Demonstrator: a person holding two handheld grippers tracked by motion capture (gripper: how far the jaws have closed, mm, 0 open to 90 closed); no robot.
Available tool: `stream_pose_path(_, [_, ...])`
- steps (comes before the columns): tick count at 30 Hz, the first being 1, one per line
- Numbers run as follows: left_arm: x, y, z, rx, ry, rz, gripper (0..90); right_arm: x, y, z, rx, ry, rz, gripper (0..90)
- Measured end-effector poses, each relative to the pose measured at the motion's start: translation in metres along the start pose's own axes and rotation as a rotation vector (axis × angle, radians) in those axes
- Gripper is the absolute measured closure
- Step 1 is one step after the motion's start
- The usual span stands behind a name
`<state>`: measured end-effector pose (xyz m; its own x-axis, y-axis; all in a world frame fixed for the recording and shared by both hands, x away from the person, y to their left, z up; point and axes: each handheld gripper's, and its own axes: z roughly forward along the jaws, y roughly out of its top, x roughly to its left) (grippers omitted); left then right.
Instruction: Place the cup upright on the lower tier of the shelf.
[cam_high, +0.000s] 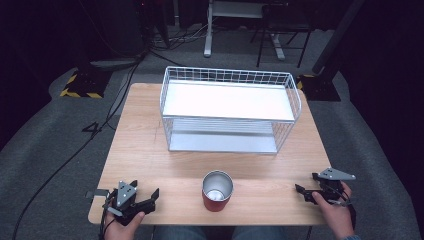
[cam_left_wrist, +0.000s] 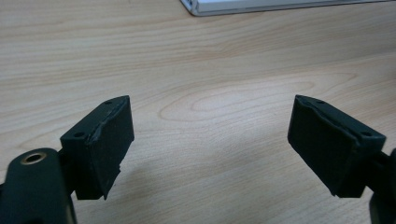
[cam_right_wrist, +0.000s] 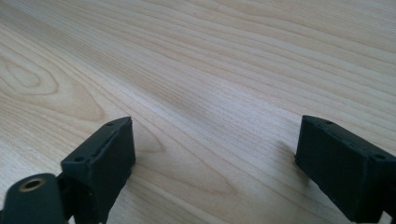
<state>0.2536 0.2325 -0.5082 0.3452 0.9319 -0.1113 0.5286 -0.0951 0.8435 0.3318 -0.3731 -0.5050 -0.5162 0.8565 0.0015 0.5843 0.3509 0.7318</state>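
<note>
Both grippers rest jaws wide and empty at the near table corners, left gripper (cam_high: 131, 199) and right gripper (cam_high: 320, 189) flanking the red metal-lined cup (cam_high: 217, 191), two-tier white wire rack (cam_high: 230, 112) ahead, likely start pose.

Wooden table (cam_high: 145, 150) bears a wire rack (cam_high: 230, 112) and red cup (cam_high: 217, 191).

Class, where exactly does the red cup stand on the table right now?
In the high view the red cup stands upright near the table's front edge, about midway between the left gripper and right gripper, in front of the white wire rack.
</note>
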Motion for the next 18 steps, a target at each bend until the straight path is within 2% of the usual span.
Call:
stream_pose_path(2, [-0.002,0.001,-0.001,-0.012,-0.004,-0.002,15.4,0.0,0.0,0.0,0.001,0.0,-0.001,11.3])
stream_pose_path(10, [-0.022,0.009,-0.014,-0.054,-0.015,0.064,15.4,0.0,0.0,0.001,0.003,-0.002,-0.003,10.7])
stream_pose_path(13, [-0.031,0.012,-0.019,-0.054,-0.029,0.087,15.4,0.0,0.001,0.001,0.002,-0.002,-0.005,10.3])
stream_pose_path(16, [-0.044,0.016,-0.025,-0.05,-0.053,0.13,15.4,0.0,0.001,0.001,0.003,-0.004,-0.003,10.3])
stream_pose_path(18, [-0.047,0.016,-0.026,-0.052,-0.056,0.128,15.4,0.0,0.001,0.001,0.002,-0.004,-0.003,10.3])
